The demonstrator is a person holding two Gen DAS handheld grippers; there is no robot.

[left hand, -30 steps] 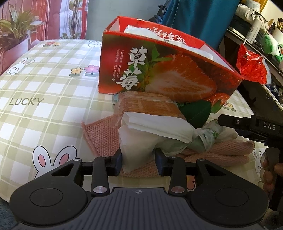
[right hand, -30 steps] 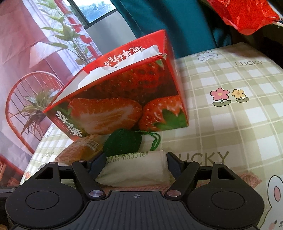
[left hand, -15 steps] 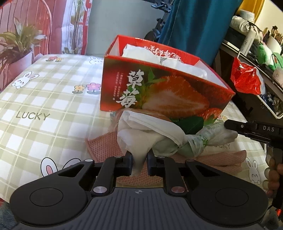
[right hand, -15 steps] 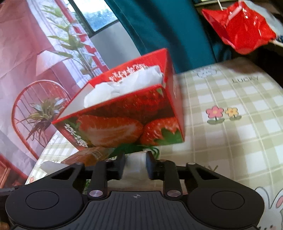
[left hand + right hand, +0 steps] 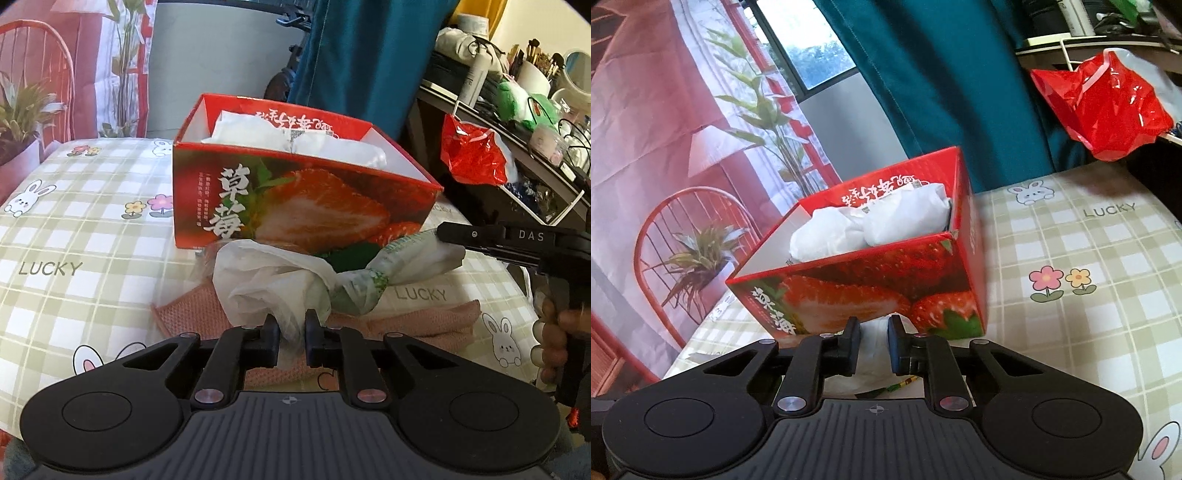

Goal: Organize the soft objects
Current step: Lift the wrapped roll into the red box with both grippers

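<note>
Left gripper [image 5: 291,334] is clenched on one end of a white plastic bag [image 5: 273,280], jaws still closing a little on the plastic. Right gripper [image 5: 874,343] grasps the other, greenish printed end of the same bag [image 5: 875,332], jaws also closing; in the left view its black fingers [image 5: 469,234] reach in from the right with the person's hand [image 5: 554,343] on the handle. The bag hangs twisted between the two grippers, off the worktop [image 5: 74,236], just in front of the red strawberry box [image 5: 303,206]. Pink knitted cloth [image 5: 424,319] lies flat on the checked cover under the bag. Box is open, holding white wrapped bundles [image 5: 871,225]. Red plastic bag [image 5: 1108,107] hangs off to the right, well apart.
</note>
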